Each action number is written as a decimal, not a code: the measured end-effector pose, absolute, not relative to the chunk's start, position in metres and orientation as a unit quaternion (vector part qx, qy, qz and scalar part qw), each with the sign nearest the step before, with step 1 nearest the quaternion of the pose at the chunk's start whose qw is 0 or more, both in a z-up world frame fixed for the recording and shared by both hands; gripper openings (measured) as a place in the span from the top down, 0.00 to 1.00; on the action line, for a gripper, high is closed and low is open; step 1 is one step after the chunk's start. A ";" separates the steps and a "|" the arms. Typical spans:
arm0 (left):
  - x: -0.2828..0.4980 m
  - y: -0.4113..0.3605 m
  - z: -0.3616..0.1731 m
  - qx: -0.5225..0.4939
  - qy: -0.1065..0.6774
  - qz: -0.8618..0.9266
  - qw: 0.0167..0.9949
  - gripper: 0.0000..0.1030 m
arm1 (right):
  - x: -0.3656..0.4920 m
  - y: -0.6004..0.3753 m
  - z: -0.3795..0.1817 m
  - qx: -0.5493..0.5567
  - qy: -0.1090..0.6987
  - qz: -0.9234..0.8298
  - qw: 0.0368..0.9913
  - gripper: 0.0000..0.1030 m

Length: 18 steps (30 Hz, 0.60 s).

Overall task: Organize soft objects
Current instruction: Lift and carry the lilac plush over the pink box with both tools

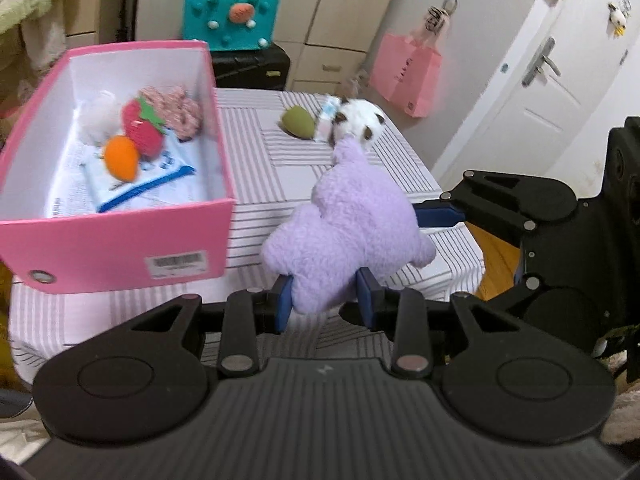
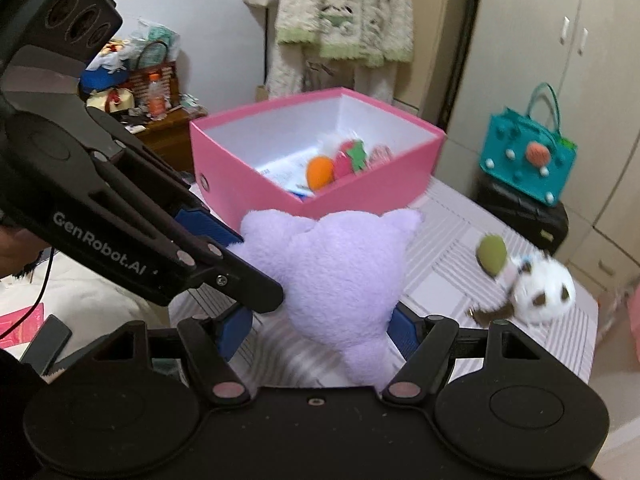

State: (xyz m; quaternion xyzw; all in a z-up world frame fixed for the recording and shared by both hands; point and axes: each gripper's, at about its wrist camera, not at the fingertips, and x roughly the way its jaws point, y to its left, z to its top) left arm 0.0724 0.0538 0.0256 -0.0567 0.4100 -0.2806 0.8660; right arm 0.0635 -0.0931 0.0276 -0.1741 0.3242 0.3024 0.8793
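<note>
The work surface is a striped cloth [image 1: 256, 144] in a bedroom with white cupboards and a door.

In the left wrist view, the left gripper [image 1: 326, 298] stands at lower centre, its blue pads clamped on the lower lobe of the purple plush [image 1: 344, 232]; the fabric bulges between them. In the right wrist view, the right gripper [image 2: 322, 330] stands at lower centre, its jaws set wider and pressed against both flanks of the same plush. The plush hangs between the two tools, apparently clear of the cloth, at frame centre in both views.

Handling judgement: the plush is light, soft and compressible, not fragile. It deforms under the pads, so a deep bite into a thick lobe is preferable to a hold on an edge.

Outward: the pink box [image 1: 120, 248] fills the left of the left view and holds an orange toy [image 1: 122, 158] and a red strawberry toy [image 1: 144, 128]. A green toy [image 1: 298, 120] and a white-and-brown plush [image 1: 358, 122] lie on the cloth at upper centre.

The left view shows the box floor in full; the right view shows hanging garments [image 2: 344, 12] and a cluttered side table [image 2: 160, 120].
</note>
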 end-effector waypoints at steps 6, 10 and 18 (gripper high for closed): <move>0.077 0.081 0.042 -0.062 0.392 -0.255 0.882 0.69 | 0.075 -0.069 0.043 -0.183 0.302 0.327 0.876 0.25; 0.088 0.097 0.058 -0.053 0.370 -0.233 0.898 0.69 | 0.091 -0.054 0.054 -0.186 0.278 0.343 0.878 0.25; 0.135 0.133 0.084 -0.066 0.338 -0.202 0.917 0.68 | 0.147 -0.029 0.086 -0.184 0.241 0.375 0.876 0.25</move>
